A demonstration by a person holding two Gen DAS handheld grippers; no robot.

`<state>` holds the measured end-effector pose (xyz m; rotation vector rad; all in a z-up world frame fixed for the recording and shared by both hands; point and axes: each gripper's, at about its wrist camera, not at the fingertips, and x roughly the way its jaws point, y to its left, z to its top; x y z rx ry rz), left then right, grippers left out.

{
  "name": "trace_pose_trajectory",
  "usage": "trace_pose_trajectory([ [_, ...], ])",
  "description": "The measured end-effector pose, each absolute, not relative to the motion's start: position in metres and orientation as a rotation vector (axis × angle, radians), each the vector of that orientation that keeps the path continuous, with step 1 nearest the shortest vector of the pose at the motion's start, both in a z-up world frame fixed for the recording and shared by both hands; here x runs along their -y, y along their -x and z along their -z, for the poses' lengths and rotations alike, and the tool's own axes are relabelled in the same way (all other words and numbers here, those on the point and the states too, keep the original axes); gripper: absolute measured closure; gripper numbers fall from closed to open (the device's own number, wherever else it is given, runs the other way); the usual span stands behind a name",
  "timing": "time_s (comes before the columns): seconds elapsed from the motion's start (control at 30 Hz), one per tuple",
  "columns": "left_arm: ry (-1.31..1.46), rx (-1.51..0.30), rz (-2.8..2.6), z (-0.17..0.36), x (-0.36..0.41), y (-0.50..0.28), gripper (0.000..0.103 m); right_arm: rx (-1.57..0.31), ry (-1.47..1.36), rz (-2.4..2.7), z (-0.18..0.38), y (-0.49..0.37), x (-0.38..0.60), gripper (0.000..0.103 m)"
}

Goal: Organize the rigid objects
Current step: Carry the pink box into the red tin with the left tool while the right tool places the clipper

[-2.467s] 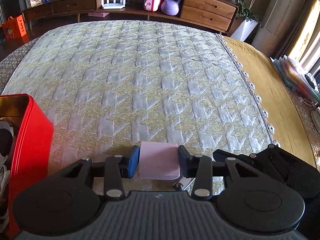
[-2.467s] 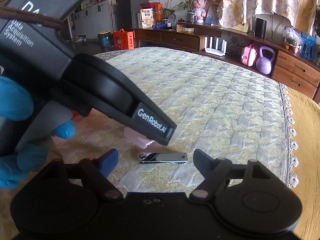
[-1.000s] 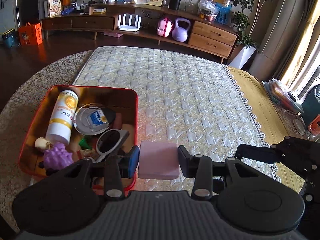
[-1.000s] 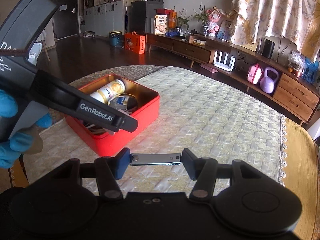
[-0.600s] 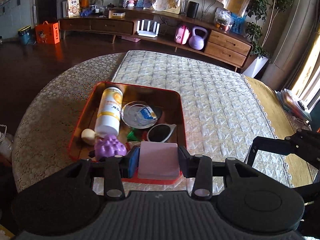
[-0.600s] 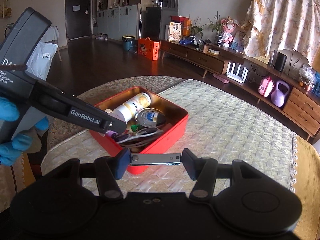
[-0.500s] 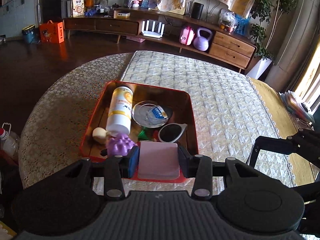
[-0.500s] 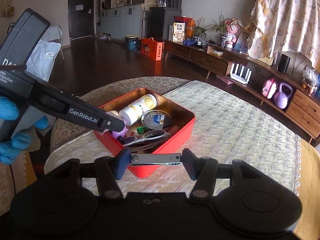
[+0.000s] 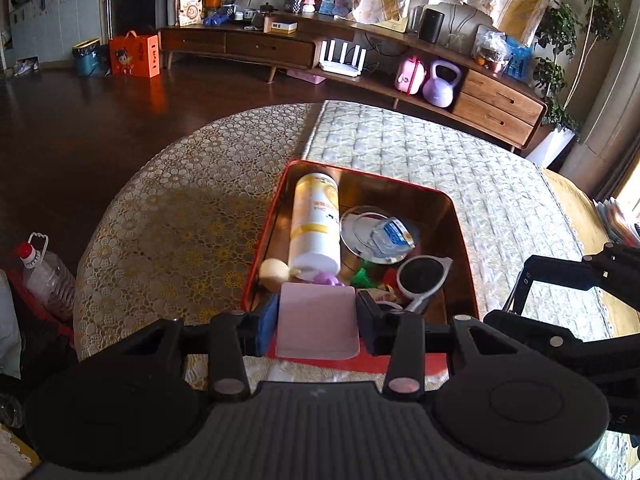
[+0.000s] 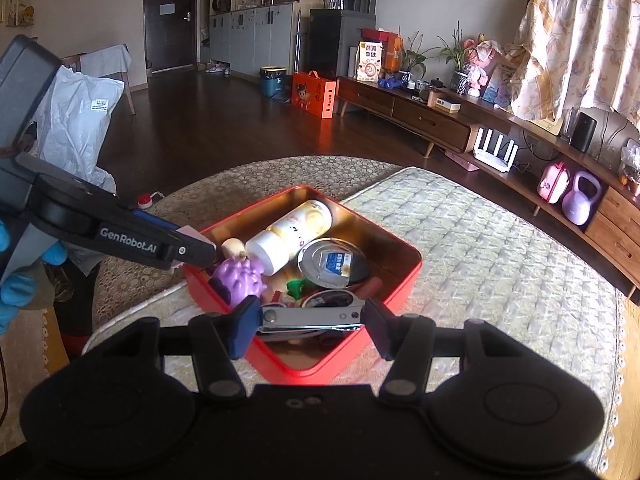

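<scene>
1. hovering over the near edge of the red tin (image 9: 460, 216), the left tongs (image 9: 317, 320) were clamped on a flat pink block (image 9: 316, 320), a pad pressed against each of its sides.
2. the right tongs (image 10: 312, 318) were clamped end to end on a silver nail clipper (image 10: 312, 315), held level above the near corner of the red tin (image 10: 400, 280).
3. the red tin sat on the bench (image 9: 168, 232), straddling the line where the lace cloth (image 9: 160, 216) met the quilted runner (image 9: 480, 176).
4. inside the tin, a white and yellow bottle (image 9: 316, 220) lay on its side along the left wall, its cap toward the near edge.
5. a round silver lid (image 9: 360, 236) with a blue and white packet (image 9: 394, 234) on it lay just right of the bottle.
6. a purple knobbly toy (image 10: 240, 276) and a small cream piece (image 10: 233, 245) lay near the bottle's cap end, at the tin's near left corner.
7. sunglasses (image 9: 424, 276) lay toward the near right corner, with a small green item (image 9: 362, 276) between them and the bottle.
8. in the right wrist view, the left tongs (image 10: 192, 246) reached in from the left over the tin's left edge, gripped by a blue-gloved hand (image 10: 16, 280).
</scene>
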<state>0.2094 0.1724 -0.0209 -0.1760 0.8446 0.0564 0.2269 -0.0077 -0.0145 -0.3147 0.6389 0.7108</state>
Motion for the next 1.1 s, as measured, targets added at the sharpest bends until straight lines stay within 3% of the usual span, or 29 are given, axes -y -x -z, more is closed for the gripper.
trace_pose_trajectory([
  [0.5,0.159,-0.832,-0.078,0.038,-0.176,-0.272,0.062,-0.687,0.351,-0.71,0.043,-0.275,-0.029,0.046],
  [1.1,0.17,-0.852,-0.053,0.065,-0.177,-0.272,0.062,-0.73,0.386,-0.715,0.071,-0.288,-0.05,0.046],
])
